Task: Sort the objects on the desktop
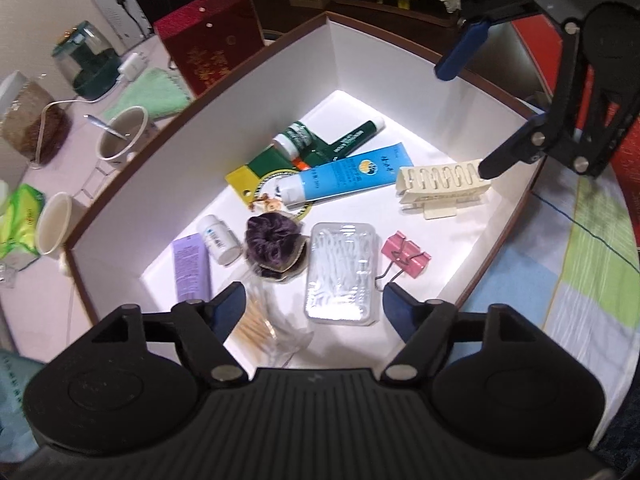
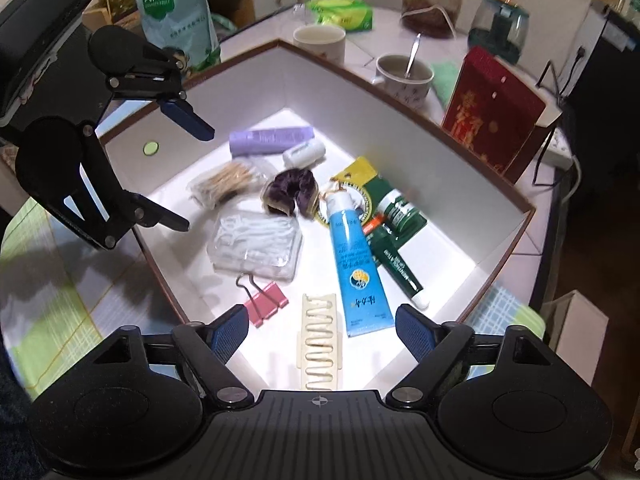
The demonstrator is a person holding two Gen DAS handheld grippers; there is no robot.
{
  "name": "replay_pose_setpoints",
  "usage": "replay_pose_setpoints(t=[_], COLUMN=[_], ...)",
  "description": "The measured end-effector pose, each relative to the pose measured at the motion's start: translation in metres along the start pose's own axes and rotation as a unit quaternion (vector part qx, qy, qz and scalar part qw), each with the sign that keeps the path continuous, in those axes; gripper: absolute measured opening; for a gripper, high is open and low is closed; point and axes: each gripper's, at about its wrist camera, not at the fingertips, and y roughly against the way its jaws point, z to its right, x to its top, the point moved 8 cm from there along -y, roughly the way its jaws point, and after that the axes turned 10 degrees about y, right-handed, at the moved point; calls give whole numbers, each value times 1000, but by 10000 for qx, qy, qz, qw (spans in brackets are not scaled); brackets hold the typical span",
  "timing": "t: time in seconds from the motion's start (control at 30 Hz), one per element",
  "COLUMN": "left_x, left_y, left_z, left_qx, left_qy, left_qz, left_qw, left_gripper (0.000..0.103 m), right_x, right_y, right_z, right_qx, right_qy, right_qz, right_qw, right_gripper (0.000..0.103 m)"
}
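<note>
White-lined box point(image 1: 248, 128) with brown rim holds all sorted items. Left to right in the left wrist view: purple tube point(image 1: 191, 266) at the near-left corner; small white bottle point(image 1: 219, 239) just beside it; bagged cotton swabs point(image 1: 260, 322) beneath the left gripper point(image 1: 314, 304), whose jaws are spread wide and empty; dark purple scrunchie point(image 1: 272, 246); clear case of floss picks point(image 1: 341, 274); blue tube point(image 1: 340, 180) lying across a green carton point(image 1: 280, 160) (green tube point(image 1: 352, 138) behind); pink binder clip point(image 1: 406, 254); cream slotted rack point(image 1: 444, 184). Right gripper point(image 1: 464, 120) hangs over the rack, jaws parted, one fingertip at the rack's end; contact cannot be confirmed.
</note>
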Motion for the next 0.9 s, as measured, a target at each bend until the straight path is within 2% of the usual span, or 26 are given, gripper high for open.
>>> replay_pose_setpoints(t=[0.3,0.53,0.87,0.9], left_x=[-8,-17,-28,-29], left_y=[22,42,68,70], left_z=[-2,-2,1,1], left_qx=[439,639,860,887], left_qy=[85,198,474,513], left_qz=[118,239,419,440], left_qw=[9989,9975,9943,9938], left_gripper=[82,82,86,86], right_x=[-1,-6,-17,-18], right_y=[6,13,35,37], right_z=[-11,-15,-19,-21], right_qx=[-180,-397,-780,-838], right_qy=[-236,-734,-1706,-1731], right_qz=[12,72,220,243], right_qw=[9996,9965,9820,9810], right_gripper=[83,83,84,89])
